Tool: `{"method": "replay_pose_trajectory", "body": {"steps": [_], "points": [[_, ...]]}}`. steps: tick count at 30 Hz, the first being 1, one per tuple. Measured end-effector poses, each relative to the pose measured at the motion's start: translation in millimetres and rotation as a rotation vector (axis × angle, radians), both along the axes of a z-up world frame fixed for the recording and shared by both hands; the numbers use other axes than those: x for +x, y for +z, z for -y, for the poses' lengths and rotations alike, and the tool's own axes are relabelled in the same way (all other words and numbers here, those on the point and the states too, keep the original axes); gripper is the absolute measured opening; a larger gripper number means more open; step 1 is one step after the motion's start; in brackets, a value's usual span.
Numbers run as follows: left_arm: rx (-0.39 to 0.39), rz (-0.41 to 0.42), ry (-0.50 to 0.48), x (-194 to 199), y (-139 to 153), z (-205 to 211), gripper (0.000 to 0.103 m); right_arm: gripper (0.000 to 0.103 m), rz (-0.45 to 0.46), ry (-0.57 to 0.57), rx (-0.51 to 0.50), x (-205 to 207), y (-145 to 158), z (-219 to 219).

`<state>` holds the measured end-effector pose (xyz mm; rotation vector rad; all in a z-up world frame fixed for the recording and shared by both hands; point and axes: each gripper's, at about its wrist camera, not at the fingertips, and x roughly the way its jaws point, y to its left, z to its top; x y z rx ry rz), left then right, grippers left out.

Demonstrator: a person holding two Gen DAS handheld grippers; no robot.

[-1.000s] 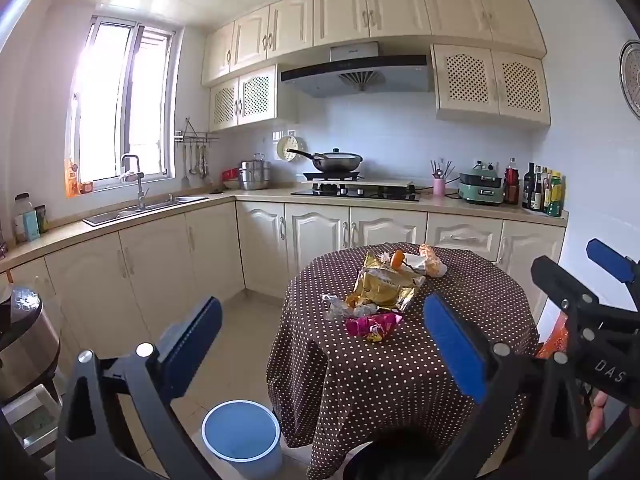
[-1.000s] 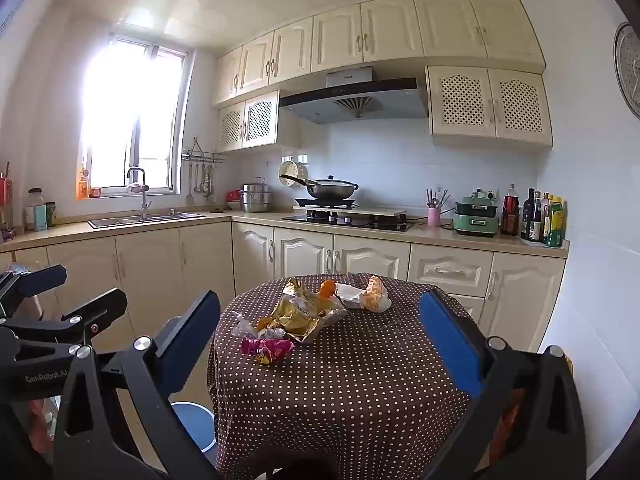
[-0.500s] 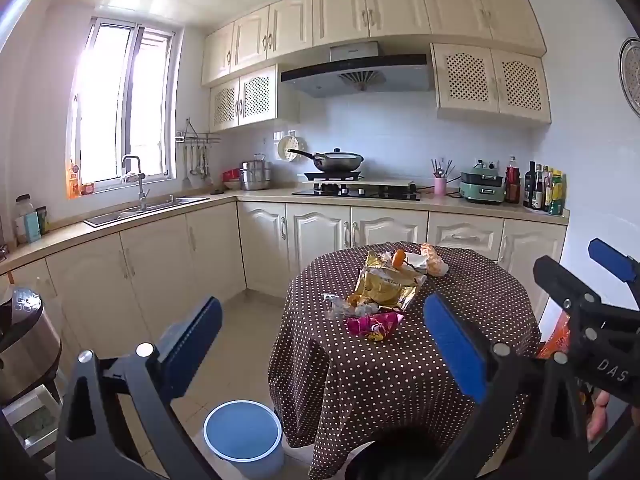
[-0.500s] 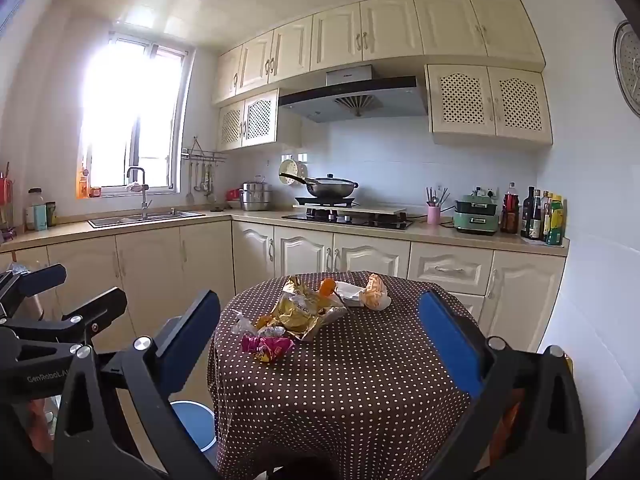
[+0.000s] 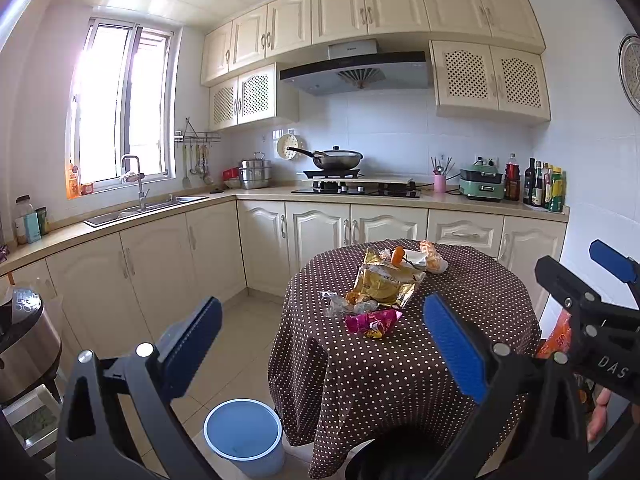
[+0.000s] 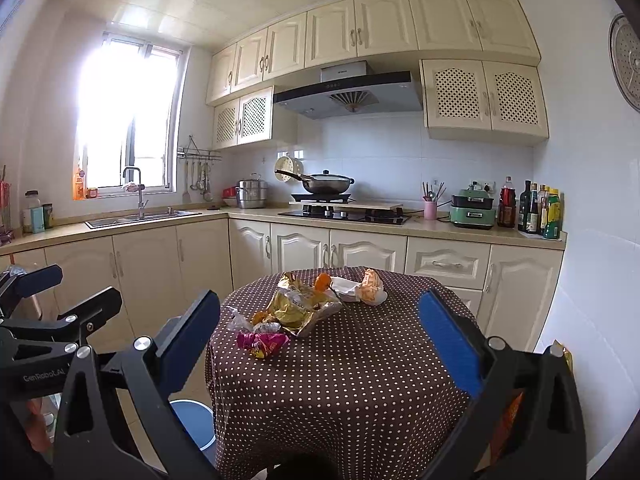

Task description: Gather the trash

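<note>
Trash lies in a pile on a round table with a brown polka-dot cloth [image 5: 400, 364] [image 6: 360, 380]: a gold foil bag [image 5: 382, 284] [image 6: 296, 308], a pink wrapper [image 5: 372, 322] [image 6: 262, 342], clear plastic with orange bits [image 5: 340, 302] [image 6: 244, 320], an orange piece [image 5: 398, 256] [image 6: 322, 282] and a white-and-orange bag [image 5: 432, 262] [image 6: 370, 290]. A blue bin [image 5: 243, 436] [image 6: 194, 422] stands on the floor left of the table. My left gripper [image 5: 320, 340] and right gripper [image 6: 320, 336] are both open and empty, well short of the trash.
Cream kitchen cabinets [image 5: 160, 264] run along the left and back walls, with a sink [image 5: 140, 210], a hob with a wok [image 5: 336, 160] and bottles [image 5: 544, 184]. A steel pot [image 5: 24, 344] stands at the far left. Tiled floor [image 5: 244, 336] lies between table and cabinets.
Almost nothing: both views have shifted very slightly, and both grippers stay open and empty.
</note>
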<state>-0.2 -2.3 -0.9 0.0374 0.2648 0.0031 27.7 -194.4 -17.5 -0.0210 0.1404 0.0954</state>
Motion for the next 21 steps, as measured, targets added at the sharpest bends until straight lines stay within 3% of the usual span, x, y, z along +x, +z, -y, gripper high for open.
{"method": "replay_pose_trajectory", "body": {"steps": [21], "points": [[0.007,-0.005,0.001,2.6,-4.7,0.4,0.099,0.096,-0.007,-0.018,0.003,-0.2,-1.2,3.7]]}}
